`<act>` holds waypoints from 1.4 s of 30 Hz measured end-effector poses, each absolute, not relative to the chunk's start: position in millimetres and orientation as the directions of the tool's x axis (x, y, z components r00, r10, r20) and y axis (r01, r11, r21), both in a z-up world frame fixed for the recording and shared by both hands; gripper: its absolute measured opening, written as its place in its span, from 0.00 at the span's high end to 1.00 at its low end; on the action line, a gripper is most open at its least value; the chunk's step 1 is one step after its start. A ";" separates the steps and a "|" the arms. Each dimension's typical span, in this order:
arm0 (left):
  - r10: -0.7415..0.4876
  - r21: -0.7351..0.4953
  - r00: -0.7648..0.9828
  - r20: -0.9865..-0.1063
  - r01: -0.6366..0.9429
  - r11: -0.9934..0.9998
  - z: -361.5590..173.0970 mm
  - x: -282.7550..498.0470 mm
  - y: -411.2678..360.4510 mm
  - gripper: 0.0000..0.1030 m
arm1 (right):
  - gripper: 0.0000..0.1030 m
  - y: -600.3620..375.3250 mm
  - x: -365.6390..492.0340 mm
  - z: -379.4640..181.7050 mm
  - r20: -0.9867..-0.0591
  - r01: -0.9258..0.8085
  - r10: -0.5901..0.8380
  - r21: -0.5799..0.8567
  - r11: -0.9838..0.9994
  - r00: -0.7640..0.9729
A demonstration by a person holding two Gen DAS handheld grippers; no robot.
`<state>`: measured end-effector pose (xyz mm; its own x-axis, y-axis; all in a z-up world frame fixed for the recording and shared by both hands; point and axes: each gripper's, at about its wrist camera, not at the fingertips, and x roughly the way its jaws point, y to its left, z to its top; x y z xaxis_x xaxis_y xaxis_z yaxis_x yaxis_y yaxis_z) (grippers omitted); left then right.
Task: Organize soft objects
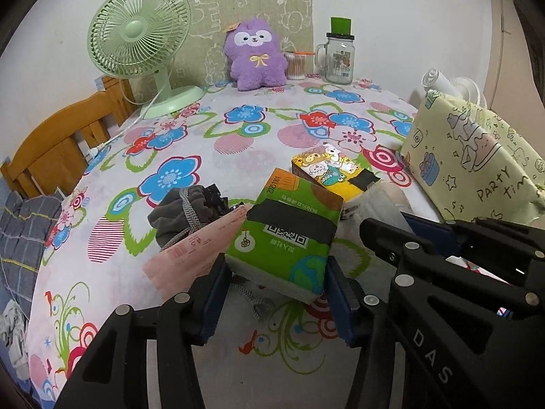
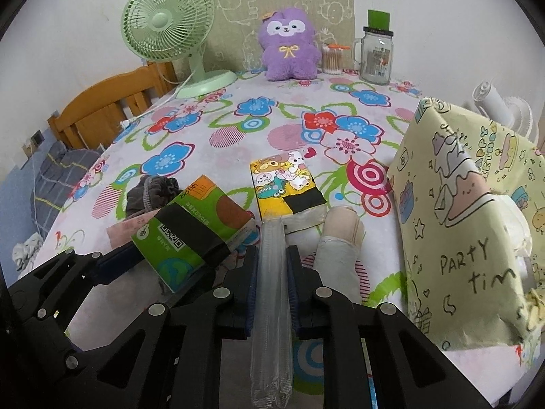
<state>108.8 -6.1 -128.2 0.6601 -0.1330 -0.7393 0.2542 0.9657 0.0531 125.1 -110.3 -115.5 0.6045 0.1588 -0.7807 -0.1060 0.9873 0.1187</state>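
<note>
My left gripper (image 1: 277, 298) is shut on a green tissue pack (image 1: 289, 228) and holds it tilted above the floral tablecloth; it also shows in the right wrist view (image 2: 194, 231). My right gripper (image 2: 270, 262) is shut on a clear plastic sleeve (image 2: 272, 300) that runs back between the fingers. A yellow cartoon tissue pack (image 2: 284, 184) lies on the table ahead. A grey drawstring pouch (image 1: 184, 209) and a pink packet (image 1: 194, 248) lie to the left. A white sock (image 2: 337, 248) lies right of my right gripper. A yellow "party time" bag (image 2: 470, 231) stands at right.
A green desk fan (image 1: 143, 41), purple plush toy (image 1: 255, 56), cotton swab jar (image 1: 295, 64) and glass mug jar (image 1: 339, 58) stand along the back wall. A wooden chair (image 1: 58, 143) stands at the table's left edge. A white fan (image 2: 504, 105) sits behind the bag.
</note>
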 end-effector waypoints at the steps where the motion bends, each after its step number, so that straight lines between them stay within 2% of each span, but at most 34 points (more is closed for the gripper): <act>1: -0.134 0.052 0.664 -0.736 0.253 0.966 -127.0 107.4 -5.5 0.46 | 0.82 -109.8 123.0 -113.4 -0.777 -0.107 0.158 0.117 0.987 0.609; 42: -0.165 0.039 0.773 -0.613 0.238 0.970 -55.5 49.7 -7.7 0.46 | 0.82 -116.8 63.9 -33.1 -0.662 -0.108 0.129 0.073 0.991 0.738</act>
